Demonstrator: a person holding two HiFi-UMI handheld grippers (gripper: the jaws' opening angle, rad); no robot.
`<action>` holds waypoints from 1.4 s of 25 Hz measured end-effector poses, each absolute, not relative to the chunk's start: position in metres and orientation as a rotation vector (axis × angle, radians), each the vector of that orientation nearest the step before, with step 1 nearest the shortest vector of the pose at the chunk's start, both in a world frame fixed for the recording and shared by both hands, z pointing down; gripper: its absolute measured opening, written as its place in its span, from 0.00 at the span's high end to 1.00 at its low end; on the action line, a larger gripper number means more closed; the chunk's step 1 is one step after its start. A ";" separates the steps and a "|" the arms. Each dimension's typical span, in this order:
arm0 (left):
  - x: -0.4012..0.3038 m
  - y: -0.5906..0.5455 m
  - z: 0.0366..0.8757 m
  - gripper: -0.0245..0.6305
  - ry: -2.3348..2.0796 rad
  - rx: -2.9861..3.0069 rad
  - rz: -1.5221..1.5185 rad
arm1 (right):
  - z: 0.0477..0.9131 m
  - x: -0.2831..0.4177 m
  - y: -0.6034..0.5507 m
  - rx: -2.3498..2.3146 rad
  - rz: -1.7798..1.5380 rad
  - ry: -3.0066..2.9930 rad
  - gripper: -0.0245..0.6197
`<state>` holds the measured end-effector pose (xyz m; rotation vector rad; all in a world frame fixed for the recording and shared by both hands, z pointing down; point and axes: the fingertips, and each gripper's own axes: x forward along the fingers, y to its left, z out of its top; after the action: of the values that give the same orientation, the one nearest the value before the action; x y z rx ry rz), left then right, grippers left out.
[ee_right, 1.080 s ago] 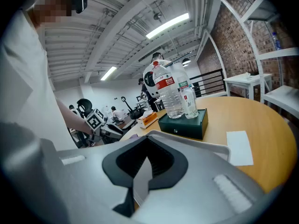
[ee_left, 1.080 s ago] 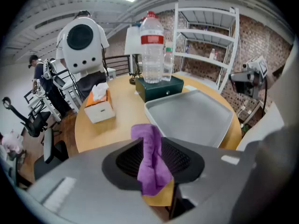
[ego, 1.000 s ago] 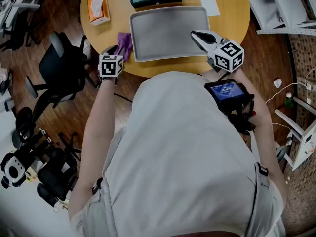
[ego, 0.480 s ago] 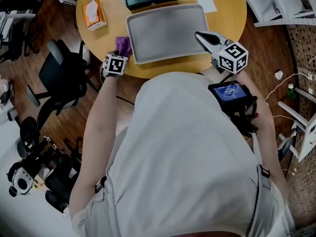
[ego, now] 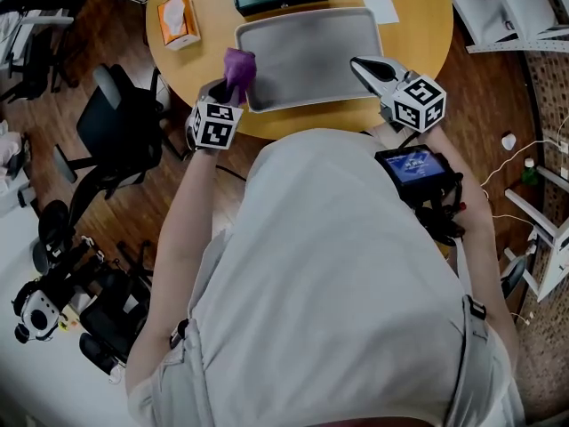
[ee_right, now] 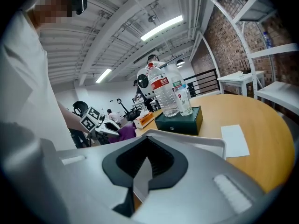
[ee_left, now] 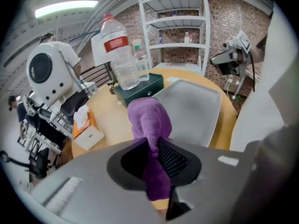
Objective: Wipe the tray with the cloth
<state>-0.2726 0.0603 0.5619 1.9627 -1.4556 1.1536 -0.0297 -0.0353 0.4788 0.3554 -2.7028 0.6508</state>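
Right hand-held gripper (jaws clamped)

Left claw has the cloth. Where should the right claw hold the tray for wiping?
Grip the tray by the raised rim at its near right corner, from the person's side, where the right claw pinches it. The thin lip fits between the jaws and leaves the flat bed free for the cloth.

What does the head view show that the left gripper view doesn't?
Head view only: the right gripper and a screen by that wrist. Left gripper view only: a bottle's red label, the brick wall. Both: the purple cloth in the left gripper, whose jaws have just been closing on it; the tray; the tissue box.
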 end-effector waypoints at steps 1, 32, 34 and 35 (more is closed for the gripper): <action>-0.257 0.057 0.558 0.87 -1.408 2.029 1.196 | 0.479 -0.030 -0.035 0.353 0.653 -2.704 0.96; -0.226 0.000 0.653 0.87 -0.646 2.171 1.921 | 0.493 0.008 -0.052 0.534 0.748 -2.634 0.96; -0.235 -0.018 0.652 0.87 -0.663 2.171 1.947 | 0.495 0.013 -0.052 0.562 0.760 -2.623 0.96; -0.239 -0.026 0.652 0.87 -0.668 2.173 1.959 | 0.497 0.016 -0.053 0.576 0.768 -2.617 0.96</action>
<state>-0.2393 -0.0265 0.6523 2.1729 -0.6683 1.9586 0.0157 -0.0526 0.4965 0.5763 -2.6174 0.7681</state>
